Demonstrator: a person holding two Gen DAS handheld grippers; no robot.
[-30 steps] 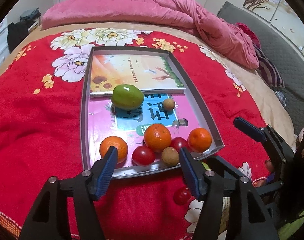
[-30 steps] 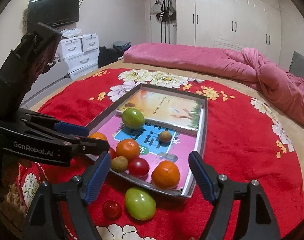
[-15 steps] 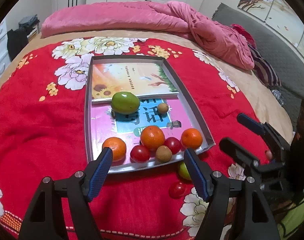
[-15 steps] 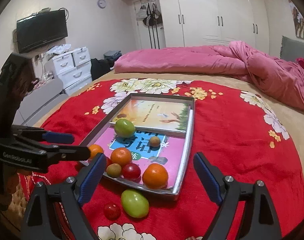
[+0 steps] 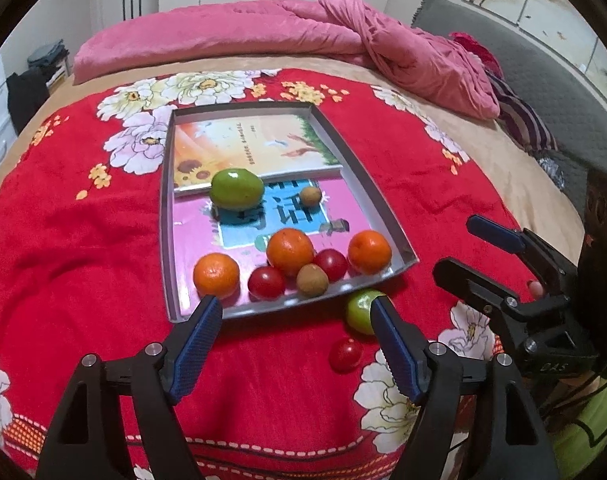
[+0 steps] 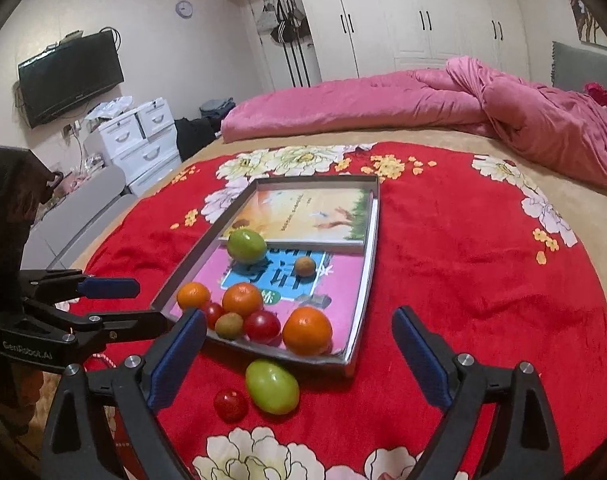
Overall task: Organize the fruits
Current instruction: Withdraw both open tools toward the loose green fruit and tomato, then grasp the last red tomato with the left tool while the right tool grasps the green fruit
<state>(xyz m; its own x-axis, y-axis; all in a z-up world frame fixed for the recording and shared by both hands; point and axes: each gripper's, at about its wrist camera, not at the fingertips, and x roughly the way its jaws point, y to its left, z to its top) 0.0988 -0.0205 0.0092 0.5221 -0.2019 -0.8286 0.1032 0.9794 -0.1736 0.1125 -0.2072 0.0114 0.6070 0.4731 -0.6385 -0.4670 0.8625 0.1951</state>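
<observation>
On the red flowered blanket [image 6: 463, 272] of the bed, a green fruit [image 6: 272, 387] and a small tomato [image 6: 230, 405] lie side by side just outside the near rim of the tray [image 6: 365, 276]. The right gripper [image 6: 299, 340] hangs above them with its jaws wide apart and nothing between them; they have just been opening. The left gripper [image 5: 295, 336] stands to the left, over the tray's near edge, its jaws also apart, empty and just opening; in its view the green fruit is partly hidden behind its right finger. The tray holds two books, one far and one near. On them lie a second green fruit [image 5: 236, 189], a small brown fruit [image 5: 310, 196], three oranges, two tomatoes and another brown fruit [image 5: 312, 279] bunched at the near end. The loose green fruit is glossy and egg-shaped.
</observation>
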